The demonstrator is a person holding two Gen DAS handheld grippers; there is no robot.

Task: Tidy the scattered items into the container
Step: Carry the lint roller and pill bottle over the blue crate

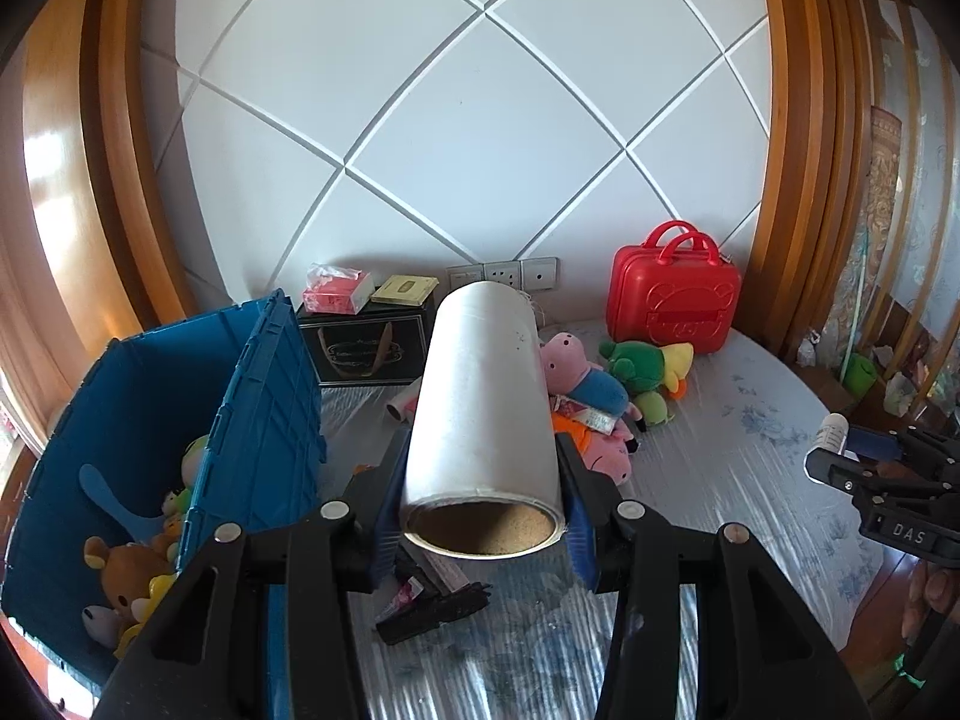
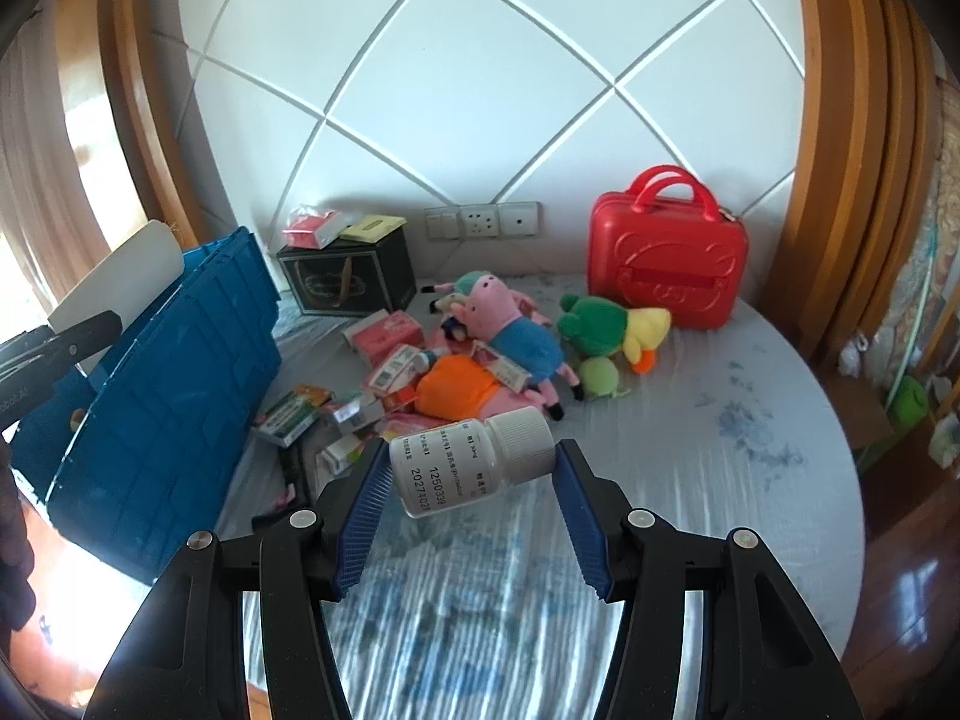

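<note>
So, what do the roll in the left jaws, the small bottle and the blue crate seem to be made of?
Roll: probably thin plastic film, glossy white, wound on a brown cardboard core.
Small bottle: looks like white plastic with a ribbed cap and printed label.
Blue crate: hard moulded plastic, its walls ribbed.

pill bottle [image 2: 462,462]: 1250339 (perhaps 2027 below) | right gripper [image 1: 840,450]: DAS

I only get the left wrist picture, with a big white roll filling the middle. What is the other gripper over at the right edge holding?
Observer: The right gripper holds a small white pill bottle, lying sideways between its blue pads.
Operator: What hides behind my roll?
Observer: An orange plush among scattered small boxes.
Operator: Anything printed on the bottle?
Observer: Yes, a label with black digits.
</note>
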